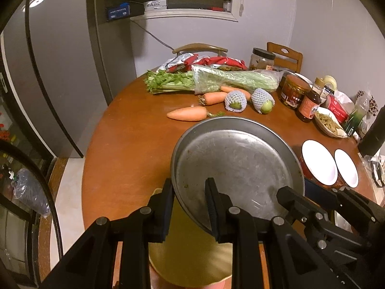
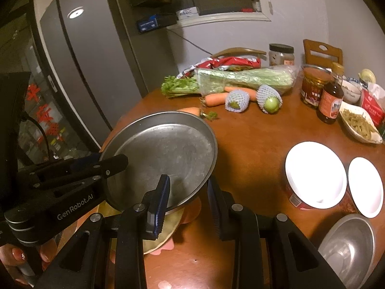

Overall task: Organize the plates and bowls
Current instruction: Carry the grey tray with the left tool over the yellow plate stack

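Observation:
A round metal plate [image 1: 237, 166] is held tilted above the brown table, with both grippers on its near rim. My left gripper [image 1: 190, 192] straddles the plate's left rim, one finger inside and one outside. My right gripper [image 2: 187, 187] straddles its right rim [image 2: 168, 151] the same way. Under the plate lie a yellow-green plate [image 1: 190, 260] and a pink one [image 2: 190, 210]. Two white bowls with red outsides [image 2: 315, 174] [image 2: 365, 186] stand to the right. A steel bowl [image 2: 346, 248] sits at the near right.
At the back of the table [image 1: 125, 144] lie celery [image 1: 216, 79], carrots [image 1: 187, 113], two net-wrapped fruits [image 1: 247, 100], snack bags, jars, a sauce bottle [image 2: 329, 102] and a dish of food [image 2: 359, 125]. A fridge [image 1: 48, 72] stands left; chairs stand behind.

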A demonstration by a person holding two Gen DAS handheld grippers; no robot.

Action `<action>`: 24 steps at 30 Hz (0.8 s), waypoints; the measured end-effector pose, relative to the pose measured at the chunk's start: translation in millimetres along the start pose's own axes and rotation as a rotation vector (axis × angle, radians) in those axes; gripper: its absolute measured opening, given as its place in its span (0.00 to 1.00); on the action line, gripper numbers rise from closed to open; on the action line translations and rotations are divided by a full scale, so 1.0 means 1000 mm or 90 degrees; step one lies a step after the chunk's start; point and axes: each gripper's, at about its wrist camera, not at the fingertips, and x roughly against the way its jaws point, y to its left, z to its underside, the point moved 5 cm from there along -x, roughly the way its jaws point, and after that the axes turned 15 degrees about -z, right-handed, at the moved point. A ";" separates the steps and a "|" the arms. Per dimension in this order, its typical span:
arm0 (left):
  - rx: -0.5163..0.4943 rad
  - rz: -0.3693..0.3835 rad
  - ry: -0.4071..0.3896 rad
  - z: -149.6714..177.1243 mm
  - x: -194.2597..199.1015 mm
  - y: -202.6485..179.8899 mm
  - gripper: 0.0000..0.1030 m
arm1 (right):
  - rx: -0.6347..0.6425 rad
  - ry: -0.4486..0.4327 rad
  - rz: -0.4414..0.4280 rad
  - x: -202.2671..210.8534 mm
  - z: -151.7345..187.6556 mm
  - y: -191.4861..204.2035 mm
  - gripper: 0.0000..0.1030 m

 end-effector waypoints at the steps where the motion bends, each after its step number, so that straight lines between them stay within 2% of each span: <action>1: 0.001 0.000 -0.004 0.000 0.003 0.002 0.26 | 0.004 0.000 -0.001 0.001 0.000 0.002 0.32; 14: 0.031 -0.017 -0.025 0.012 0.029 0.030 0.26 | 0.057 -0.004 -0.010 0.009 0.000 0.036 0.32; 24: 0.037 -0.040 -0.011 0.030 0.026 0.048 0.26 | 0.091 0.012 -0.024 0.000 0.012 0.062 0.32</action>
